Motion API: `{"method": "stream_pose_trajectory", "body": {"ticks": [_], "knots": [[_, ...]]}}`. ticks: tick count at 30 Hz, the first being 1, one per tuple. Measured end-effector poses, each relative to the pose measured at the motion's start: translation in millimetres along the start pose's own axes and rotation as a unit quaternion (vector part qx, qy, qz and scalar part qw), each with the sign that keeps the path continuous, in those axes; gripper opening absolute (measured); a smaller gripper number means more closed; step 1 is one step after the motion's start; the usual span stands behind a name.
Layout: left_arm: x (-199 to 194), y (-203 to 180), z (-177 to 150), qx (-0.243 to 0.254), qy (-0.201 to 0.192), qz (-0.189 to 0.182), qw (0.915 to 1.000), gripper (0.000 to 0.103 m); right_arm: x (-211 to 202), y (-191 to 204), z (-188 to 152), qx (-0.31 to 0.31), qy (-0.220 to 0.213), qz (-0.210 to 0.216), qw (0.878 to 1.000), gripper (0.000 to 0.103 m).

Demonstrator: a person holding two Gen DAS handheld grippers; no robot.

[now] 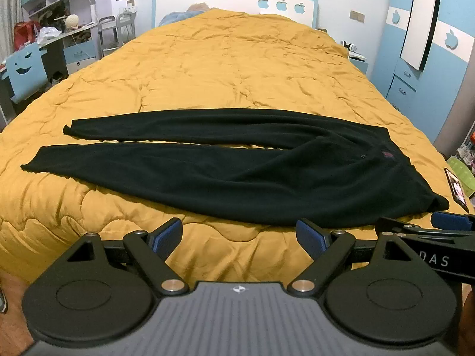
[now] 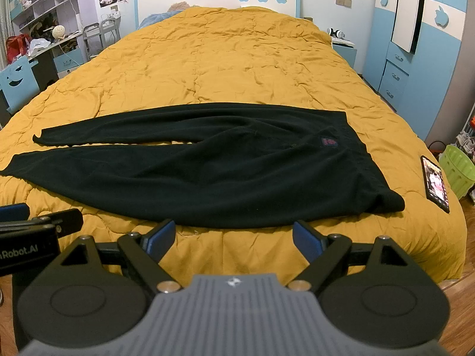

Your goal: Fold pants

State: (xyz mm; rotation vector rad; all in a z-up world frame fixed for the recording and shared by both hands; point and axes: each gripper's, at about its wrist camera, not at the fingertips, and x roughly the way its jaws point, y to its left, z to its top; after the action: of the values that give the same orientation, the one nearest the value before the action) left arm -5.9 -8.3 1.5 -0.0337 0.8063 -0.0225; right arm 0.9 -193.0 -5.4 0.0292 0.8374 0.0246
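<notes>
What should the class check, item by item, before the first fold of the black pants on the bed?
1. Black pants lie flat on the yellow quilt: ok.
2. Legs apart, not crossed: ok.
3. Left tool open, holding nothing: ok.
4. Right tool open, holding nothing: ok.
5. Phone clear of the waistband: ok.
6. Creases on the underside: cannot tell.
</notes>
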Motion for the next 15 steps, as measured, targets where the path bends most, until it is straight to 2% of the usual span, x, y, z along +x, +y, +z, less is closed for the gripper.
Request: {"method": "stream_pose_trajectory", "body": {"ticks": [15], "knots": [[1.6, -0.3, 1.7, 0.001, 0.001, -0.001, 1.0000, 0.101, -0.2, -2.2, 0.2, 0.000, -0.001, 0.000, 1.000, 0.082]]}}
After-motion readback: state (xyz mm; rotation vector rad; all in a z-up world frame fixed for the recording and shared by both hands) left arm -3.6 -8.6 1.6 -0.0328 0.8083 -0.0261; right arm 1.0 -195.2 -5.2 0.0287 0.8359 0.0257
